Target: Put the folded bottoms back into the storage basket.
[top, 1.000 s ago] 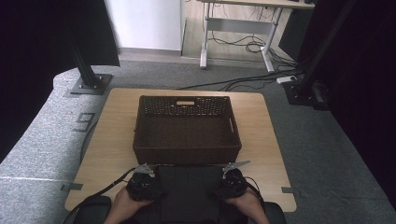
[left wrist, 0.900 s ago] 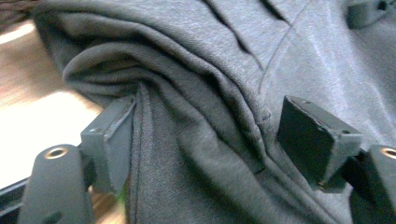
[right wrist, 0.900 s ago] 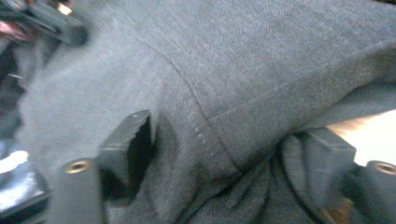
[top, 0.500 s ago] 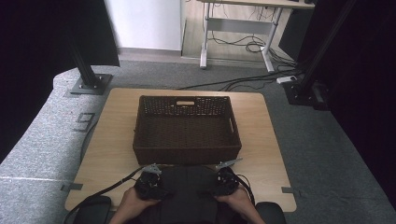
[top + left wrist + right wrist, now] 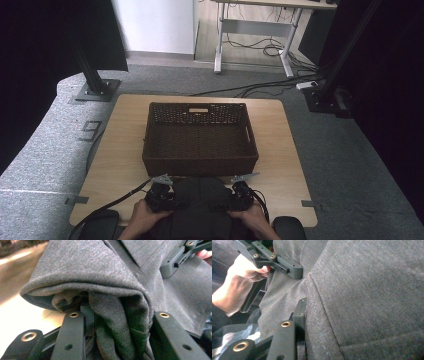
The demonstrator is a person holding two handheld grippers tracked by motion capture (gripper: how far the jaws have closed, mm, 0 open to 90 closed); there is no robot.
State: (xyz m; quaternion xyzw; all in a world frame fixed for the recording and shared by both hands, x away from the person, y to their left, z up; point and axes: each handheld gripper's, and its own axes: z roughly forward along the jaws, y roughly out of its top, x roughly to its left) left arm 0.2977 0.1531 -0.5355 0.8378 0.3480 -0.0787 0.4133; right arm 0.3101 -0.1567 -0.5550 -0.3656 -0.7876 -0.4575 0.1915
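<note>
High view: dark garment [image 5: 200,200] at worktop [image 5: 120,150] six o'clock, before the basket [image 5: 200,137]. Left gripper view: left claw [image 5: 117,322] clamped on cloth. Right gripper view: right claw [image 5: 312,322] clamped likewise. Likely next: lift toward twelve o'clock, clearing the basket rim.

One readable mark: a number on the floor.
A grey "9" [image 5: 90,131] is marked on the carpet [image 5: 45,155], just left of the table [image 5: 280,150], seen in the high view.
</note>
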